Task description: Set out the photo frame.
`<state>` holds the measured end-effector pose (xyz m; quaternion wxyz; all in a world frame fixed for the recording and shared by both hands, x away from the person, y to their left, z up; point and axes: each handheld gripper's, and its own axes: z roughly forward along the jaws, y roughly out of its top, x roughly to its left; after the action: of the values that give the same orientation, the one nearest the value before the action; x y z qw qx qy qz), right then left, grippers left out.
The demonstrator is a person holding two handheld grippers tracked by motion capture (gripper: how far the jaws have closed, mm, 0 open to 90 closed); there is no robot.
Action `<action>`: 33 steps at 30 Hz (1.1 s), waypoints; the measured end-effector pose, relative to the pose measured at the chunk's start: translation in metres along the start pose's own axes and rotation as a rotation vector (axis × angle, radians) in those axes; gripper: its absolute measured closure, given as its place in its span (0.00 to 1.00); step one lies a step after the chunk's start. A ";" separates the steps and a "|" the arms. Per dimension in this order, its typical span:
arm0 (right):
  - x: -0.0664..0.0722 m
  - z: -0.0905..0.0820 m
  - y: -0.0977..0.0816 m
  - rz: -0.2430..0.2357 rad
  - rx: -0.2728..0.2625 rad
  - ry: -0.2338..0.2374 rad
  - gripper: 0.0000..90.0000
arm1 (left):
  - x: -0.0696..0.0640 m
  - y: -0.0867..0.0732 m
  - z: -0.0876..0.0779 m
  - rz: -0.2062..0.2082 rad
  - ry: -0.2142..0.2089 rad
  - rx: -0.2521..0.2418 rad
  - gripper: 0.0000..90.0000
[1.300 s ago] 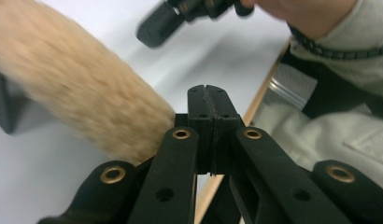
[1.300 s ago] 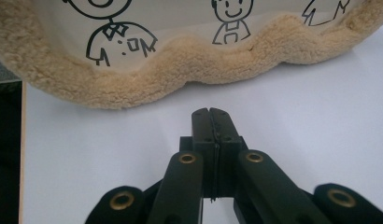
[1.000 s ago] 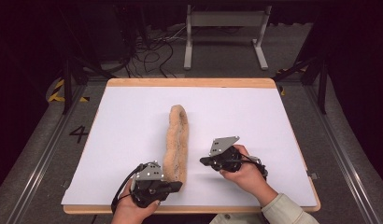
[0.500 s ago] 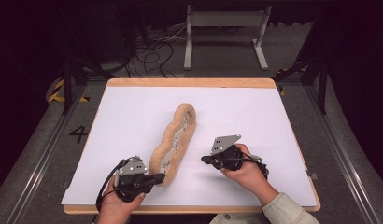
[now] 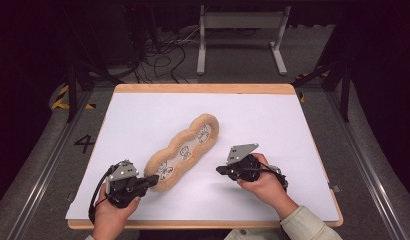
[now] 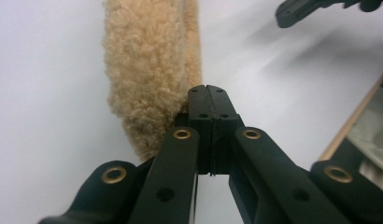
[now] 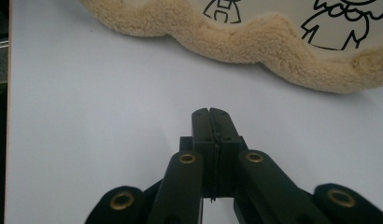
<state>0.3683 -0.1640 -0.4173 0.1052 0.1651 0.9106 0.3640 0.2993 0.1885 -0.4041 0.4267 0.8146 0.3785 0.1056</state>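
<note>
Long tan fleece pad with cartoon-print lining [image 5: 185, 151] lying diagonally mid white tabletop [image 5: 293, 130], bare sheet all round, left tool [image 5: 152, 180] jaws shut, touching its near end, right tool [image 5: 219, 170] jaws shut, just beside it, holding nothing

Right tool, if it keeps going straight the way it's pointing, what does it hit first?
Probably the fleecy mat. The right tool, shut, points across bare white table cover at the mat's fuzzy edge; nothing lies between.

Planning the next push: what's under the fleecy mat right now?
The fleecy mat lies flat on the white sheet covering the wooden board. Whatever sits directly beneath the mat is covered, so I cannot tell.
</note>
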 end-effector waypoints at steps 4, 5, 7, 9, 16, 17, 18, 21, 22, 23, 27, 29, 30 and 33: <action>-0.001 0.000 0.000 0.002 0.000 -0.002 1.00 | 0.007 -0.002 -0.002 -0.017 0.027 -0.010 1.00; -0.001 0.000 -0.001 0.004 0.001 -0.003 1.00 | 0.009 -0.002 -0.002 -0.017 0.031 -0.015 1.00; -0.002 0.001 -0.001 0.007 0.000 -0.004 1.00 | 0.012 -0.003 -0.003 -0.025 0.049 -0.022 1.00; -0.003 0.001 -0.002 0.010 0.001 -0.006 1.00 | 0.014 -0.004 -0.003 -0.038 0.059 -0.031 1.00; -0.008 -0.001 -0.002 0.022 -0.008 -0.021 1.00 | 0.008 -0.005 -0.010 -0.013 0.076 -0.055 0.95; -0.010 -0.003 -0.001 0.027 -0.012 -0.028 0.99 | 0.008 -0.005 -0.012 -0.002 0.089 -0.062 0.94; -0.012 -0.004 -0.001 0.032 -0.017 -0.031 0.99 | 0.008 -0.007 -0.014 -0.008 0.090 -0.066 0.93; -0.019 -0.006 0.001 0.050 -0.027 -0.044 0.96 | 0.005 -0.011 -0.023 -0.036 0.091 -0.087 0.87; -0.022 -0.007 0.002 0.062 -0.032 -0.047 0.94 | 0.003 -0.012 -0.026 -0.038 0.104 -0.093 0.85; -0.024 -0.007 0.002 0.073 -0.036 -0.051 0.93 | 0.003 -0.014 -0.028 -0.042 0.114 -0.096 0.83; -0.034 -0.004 0.003 0.113 -0.050 -0.064 0.85 | 0.009 -0.019 -0.037 -0.089 0.123 -0.127 0.76; -0.041 -0.002 0.004 0.145 -0.058 -0.074 0.76 | 0.012 -0.020 -0.041 -0.113 0.113 -0.147 0.74; -0.041 -0.002 0.004 0.145 -0.058 -0.074 0.76 | 0.015 -0.021 -0.043 -0.131 0.119 -0.165 0.74; -0.055 -0.001 0.005 0.215 -0.081 -0.097 0.61 | 0.022 -0.022 -0.046 -0.166 0.120 -0.153 0.67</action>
<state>0.4197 -0.1816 -0.4093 0.1158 0.2748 0.8661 0.4011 0.2801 0.2407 -0.3962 0.4715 0.7377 0.4602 0.1472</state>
